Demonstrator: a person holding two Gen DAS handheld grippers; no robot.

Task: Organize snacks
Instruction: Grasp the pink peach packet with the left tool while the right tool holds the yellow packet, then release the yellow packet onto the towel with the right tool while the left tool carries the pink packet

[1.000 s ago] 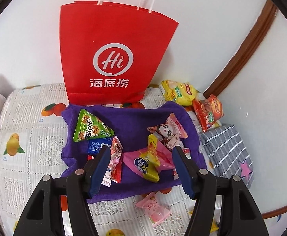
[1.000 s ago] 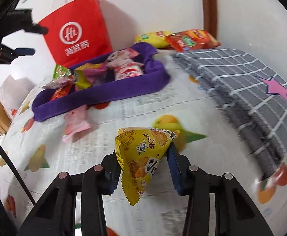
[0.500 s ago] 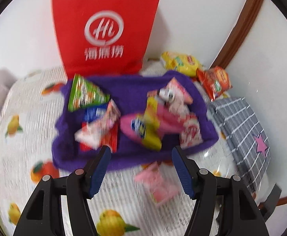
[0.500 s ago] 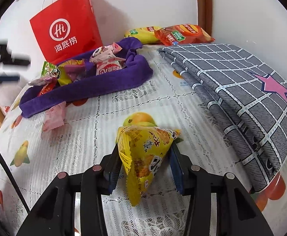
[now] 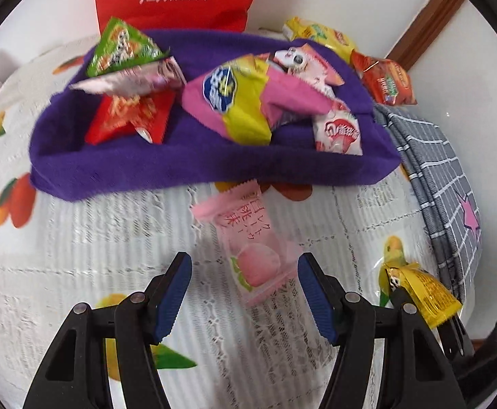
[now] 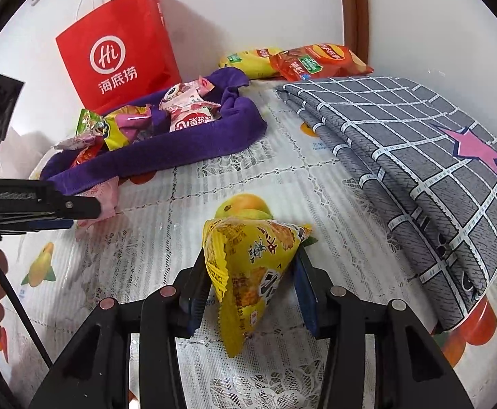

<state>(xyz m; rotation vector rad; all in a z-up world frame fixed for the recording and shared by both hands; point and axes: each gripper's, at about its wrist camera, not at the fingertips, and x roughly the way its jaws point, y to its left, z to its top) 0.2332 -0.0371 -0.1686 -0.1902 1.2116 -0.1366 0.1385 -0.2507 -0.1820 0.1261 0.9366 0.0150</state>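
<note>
The left gripper (image 5: 245, 293) hung low over the worktop (image 5: 77, 238) with its jaws apart, and a pink peach-print snack packet (image 5: 248, 238) lay flat on the fruit-patterned lace cloth between and just ahead of the blue pads, which did not press on it. Just beyond the packet sat the purple fabric tray (image 5: 180, 167), holding a green triangular packet (image 5: 122, 47), a red packet (image 5: 129, 119), a pink-and-yellow bag (image 5: 238, 102) and a white-and-pink sweet bag (image 5: 338, 131). Behind the tray, against the wall, stood a red paper bag (image 6: 118, 54). The right gripper (image 6: 248, 293) was clamped on a yellow triangular snack packet (image 6: 251, 266), lifted clear of the cloth, nearer than the tray and to its right. To the far right of the tray lay a yellow chip bag (image 6: 248, 61) and an orange-red chip bag (image 6: 320, 61), and a folded grey checked cloth (image 6: 402, 156) with a pink star covered the right side of the worktop.
</note>
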